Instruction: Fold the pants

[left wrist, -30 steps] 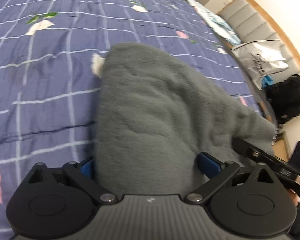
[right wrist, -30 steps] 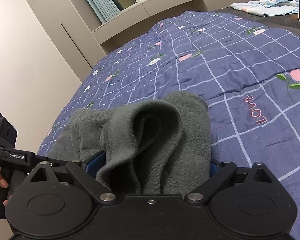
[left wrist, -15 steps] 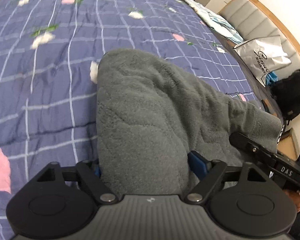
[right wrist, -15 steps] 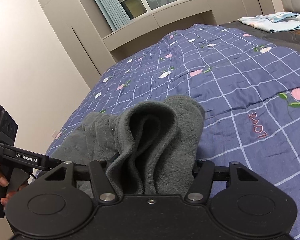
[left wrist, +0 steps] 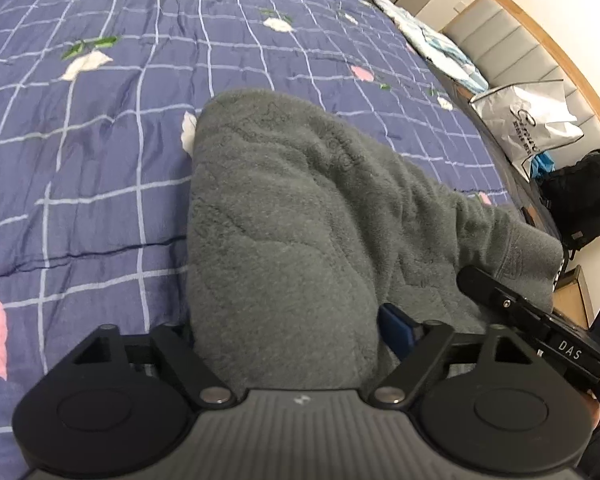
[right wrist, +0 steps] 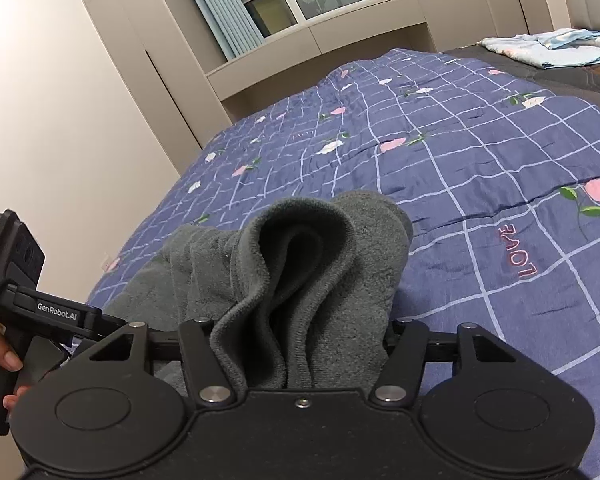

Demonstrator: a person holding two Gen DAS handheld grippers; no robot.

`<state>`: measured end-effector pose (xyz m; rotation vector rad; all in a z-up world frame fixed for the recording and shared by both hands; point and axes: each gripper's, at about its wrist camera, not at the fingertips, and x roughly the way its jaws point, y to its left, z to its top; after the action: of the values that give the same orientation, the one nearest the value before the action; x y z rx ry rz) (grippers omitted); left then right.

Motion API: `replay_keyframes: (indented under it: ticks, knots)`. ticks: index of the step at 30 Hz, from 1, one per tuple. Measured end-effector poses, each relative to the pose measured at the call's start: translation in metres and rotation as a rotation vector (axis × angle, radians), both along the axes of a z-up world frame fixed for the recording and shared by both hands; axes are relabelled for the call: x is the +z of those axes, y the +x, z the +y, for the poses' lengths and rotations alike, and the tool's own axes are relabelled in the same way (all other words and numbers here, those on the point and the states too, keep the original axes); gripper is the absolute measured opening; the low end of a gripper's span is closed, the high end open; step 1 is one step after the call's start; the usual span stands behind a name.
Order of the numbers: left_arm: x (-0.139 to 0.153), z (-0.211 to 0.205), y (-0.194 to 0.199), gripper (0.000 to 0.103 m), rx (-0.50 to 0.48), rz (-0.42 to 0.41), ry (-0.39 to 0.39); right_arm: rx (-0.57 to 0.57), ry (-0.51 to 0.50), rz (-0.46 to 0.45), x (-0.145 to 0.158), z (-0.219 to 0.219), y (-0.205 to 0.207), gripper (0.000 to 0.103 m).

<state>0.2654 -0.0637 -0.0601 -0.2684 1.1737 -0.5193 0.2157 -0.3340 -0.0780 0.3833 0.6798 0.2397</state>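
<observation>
Your left gripper's (left wrist: pixel 288 332) fingertips are buried under the grey fleece pants (left wrist: pixel 300 216), and only one blue pad (left wrist: pixel 396 330) peeks out. Same on your right gripper (right wrist: pixel 304 332): the bunched fabric swallows both fingers. The far-right white shopping bag's (left wrist: pixel 532 128) lettering is too small to read.

The pants (left wrist: pixel 292 216) are plain dark grey fleece, a darker grey inside their open end (right wrist: pixel 300 264). The bedspread (left wrist: pixel 100 128) is dusky blue, crossed by a grid of pale lines and strewn with pink and white flowers on green leaves; the word LOVE (right wrist: pixel 518 254) is stitched on it in pink. Both hand-held grippers are black: the left hand-held gripper (left wrist: pixel 288 328) shows a blue pad, the right hand-held gripper (right wrist: pixel 300 332) none. The curtains (right wrist: pixel 216 8) are light blue, the shopping bag (left wrist: pixel 532 128) white, the backpack (left wrist: pixel 580 200) black.
</observation>
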Motion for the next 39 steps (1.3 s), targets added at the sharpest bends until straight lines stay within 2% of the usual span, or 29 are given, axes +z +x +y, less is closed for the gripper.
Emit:
replay_keyframes:
  ticks: [4, 6, 14, 18, 23, 31, 39]
  knots:
    - [0.015, -0.002, -0.007, 0.068, 0.002, -0.043, 0.014, 0.001, 0.024, -0.024, 0.006, -0.001, -0.004, 0.053]
    - [0.023, -0.002, -0.008, 0.066, 0.007, -0.056, 0.012, 0.011, 0.025, -0.045, 0.012, 0.002, -0.005, 0.051]
    - [0.056, 0.021, -0.009, 0.066, 0.069, -0.135, -0.024, 0.041, 0.045, -0.134, 0.041, 0.015, 0.003, 0.051]
    - [0.076, 0.043, -0.004, 0.066, 0.122, -0.190, -0.013, 0.074, 0.059, -0.177, 0.053, 0.028, 0.023, 0.051]
    - [0.090, 0.074, 0.005, 0.066, 0.198, -0.221, 0.002, 0.140, 0.071, -0.221, 0.063, 0.054, 0.054, 0.051]
    - [0.091, 0.122, 0.021, 0.066, 0.314, -0.245, 0.037, 0.250, 0.075, -0.261, 0.065, 0.104, 0.105, 0.051]
    - [0.067, 0.154, 0.046, 0.066, 0.381, -0.223, 0.045, 0.312, 0.050, -0.245, 0.052, 0.142, 0.142, 0.051]
